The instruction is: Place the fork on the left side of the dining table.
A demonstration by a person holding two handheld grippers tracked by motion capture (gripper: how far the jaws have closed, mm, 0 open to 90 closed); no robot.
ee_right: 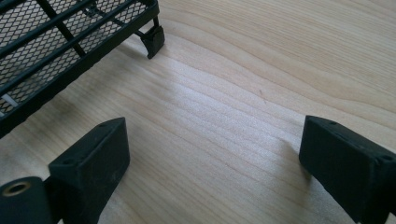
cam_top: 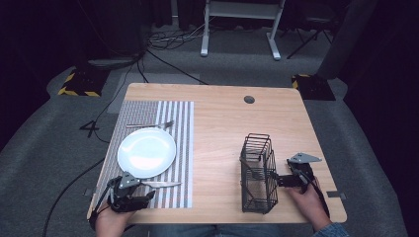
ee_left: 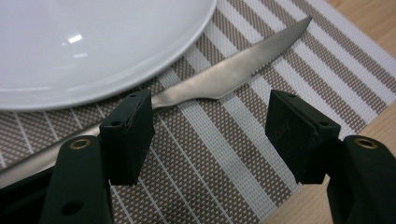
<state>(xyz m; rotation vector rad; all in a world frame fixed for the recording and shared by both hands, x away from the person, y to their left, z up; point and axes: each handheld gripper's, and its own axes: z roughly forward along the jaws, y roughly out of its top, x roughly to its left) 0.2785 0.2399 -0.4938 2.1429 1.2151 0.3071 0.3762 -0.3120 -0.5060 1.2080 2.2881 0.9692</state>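
A white plate [cam_top: 146,152] lies on a striped placemat [cam_top: 183,148] at the table's left. A fork [cam_top: 149,125] rests beyond the plate and a table knife [cam_top: 161,184] lies on the near side of it. My left gripper [cam_top: 132,198] sits low at the mat's front left corner, open, with nothing between its jaws. In the left gripper view the knife [ee_left: 224,77] runs past the left pad [ee_left: 128,135] beside the plate's rim [ee_left: 93,84]. My right gripper [cam_top: 281,180] is open over bare wood just right of a black wire cutlery basket [cam_top: 258,173].
The wooden table [cam_top: 222,118] has a round cable hole [cam_top: 249,99] near its far edge. In the right gripper view the basket's corner foot [ee_right: 154,39] stands on the wood to the upper left. Beyond the table are a white desk frame [cam_top: 242,24] and floor cables.
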